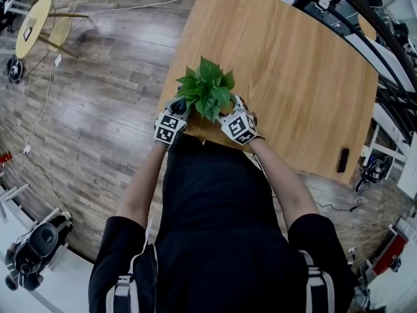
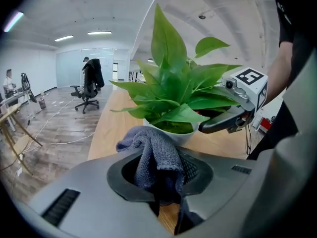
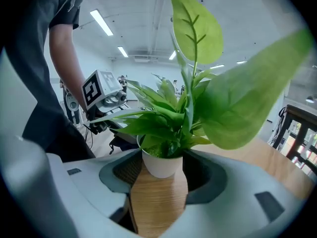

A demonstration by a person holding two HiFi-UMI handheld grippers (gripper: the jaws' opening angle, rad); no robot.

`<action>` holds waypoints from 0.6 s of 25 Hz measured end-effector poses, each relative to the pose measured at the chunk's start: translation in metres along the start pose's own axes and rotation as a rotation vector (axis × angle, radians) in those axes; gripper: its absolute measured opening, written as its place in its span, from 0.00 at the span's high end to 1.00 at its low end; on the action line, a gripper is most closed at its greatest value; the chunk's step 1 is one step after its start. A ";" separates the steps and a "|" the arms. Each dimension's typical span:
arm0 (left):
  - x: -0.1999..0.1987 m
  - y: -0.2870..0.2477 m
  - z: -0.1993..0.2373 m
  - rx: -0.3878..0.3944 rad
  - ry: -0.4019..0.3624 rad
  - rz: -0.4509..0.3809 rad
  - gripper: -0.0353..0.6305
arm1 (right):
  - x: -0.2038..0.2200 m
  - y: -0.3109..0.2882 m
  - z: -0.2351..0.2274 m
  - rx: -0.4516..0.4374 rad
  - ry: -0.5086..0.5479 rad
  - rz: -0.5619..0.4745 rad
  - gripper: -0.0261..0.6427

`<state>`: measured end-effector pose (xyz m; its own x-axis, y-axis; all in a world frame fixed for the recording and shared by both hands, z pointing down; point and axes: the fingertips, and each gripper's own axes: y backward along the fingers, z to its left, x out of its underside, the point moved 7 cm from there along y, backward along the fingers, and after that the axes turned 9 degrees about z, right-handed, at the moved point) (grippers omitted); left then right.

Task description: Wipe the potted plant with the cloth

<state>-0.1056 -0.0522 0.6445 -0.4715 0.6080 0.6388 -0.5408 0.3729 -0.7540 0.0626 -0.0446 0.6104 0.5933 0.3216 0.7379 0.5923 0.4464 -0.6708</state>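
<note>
A leafy green plant [image 1: 208, 89] in a small white pot [image 3: 161, 165] stands near the front edge of the wooden table [image 1: 293, 77]. My right gripper [image 3: 161, 171] is shut on the pot, a pad against each side of its wall. My left gripper [image 2: 159, 168] is shut on a bunched grey-blue cloth [image 2: 148, 150], just in front of the pot [image 2: 171, 134] and below the leaves [image 2: 173, 90]. In the head view the left gripper [image 1: 171, 126] and right gripper [image 1: 238, 126] flank the plant's base. The right gripper [image 2: 237, 100] shows past the leaves in the left gripper view.
A small black object [image 1: 343, 160] lies at the table's front right edge. My body stands right behind the plant. A round side table [image 1: 32, 25] and cables are on the floor to the left. An office chair [image 2: 88, 90] stands far off.
</note>
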 end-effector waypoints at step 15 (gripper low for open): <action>0.007 0.006 -0.014 0.035 -0.014 -0.019 0.77 | 0.001 0.006 0.016 -0.022 -0.021 -0.022 0.60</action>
<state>-0.1027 -0.0362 0.6422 -0.4708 0.5907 0.6553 -0.5733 0.3597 -0.7361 0.0581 -0.0285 0.6086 0.5689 0.3297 0.7535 0.6169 0.4348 -0.6560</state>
